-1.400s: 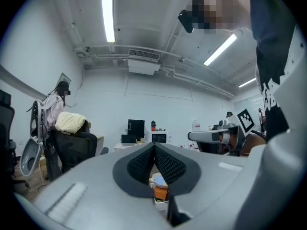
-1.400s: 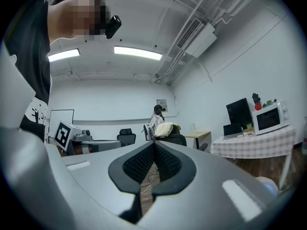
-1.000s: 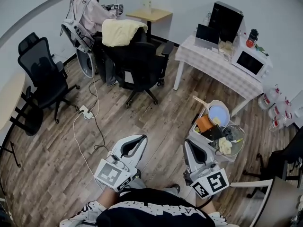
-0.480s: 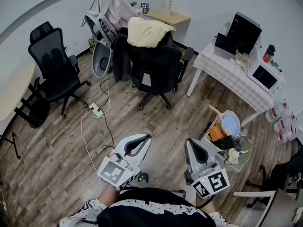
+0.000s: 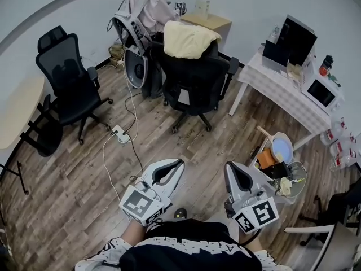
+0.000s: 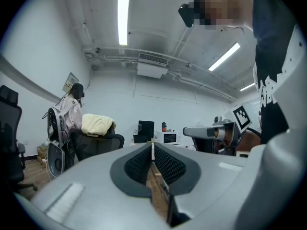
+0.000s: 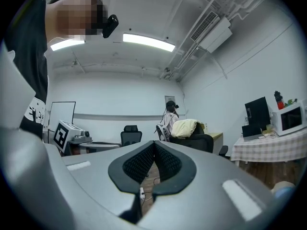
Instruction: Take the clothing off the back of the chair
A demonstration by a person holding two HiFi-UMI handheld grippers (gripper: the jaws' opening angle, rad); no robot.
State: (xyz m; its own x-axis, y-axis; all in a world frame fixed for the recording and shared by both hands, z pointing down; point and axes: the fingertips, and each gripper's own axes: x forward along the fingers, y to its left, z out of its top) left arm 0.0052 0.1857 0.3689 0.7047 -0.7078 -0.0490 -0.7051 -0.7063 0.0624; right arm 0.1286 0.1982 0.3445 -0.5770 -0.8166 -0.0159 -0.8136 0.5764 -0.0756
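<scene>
The left claw points level across the room, its jaws pressed together with nothing between them. Beyond it to the left, pale yellow clothing lies draped over the back of a black chair, well apart from the claw. A person in a light jacket is just beyond that chair. At right the right claw shows side-on, and a microwave stands far off in the middle.

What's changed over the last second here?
The person has moved toward the black office chair, which looms larger and further right in the head view. Nothing was grasped or released. The pale yellow garment stays draped over its back; the left gripper and right gripper stay shut and empty.
</scene>
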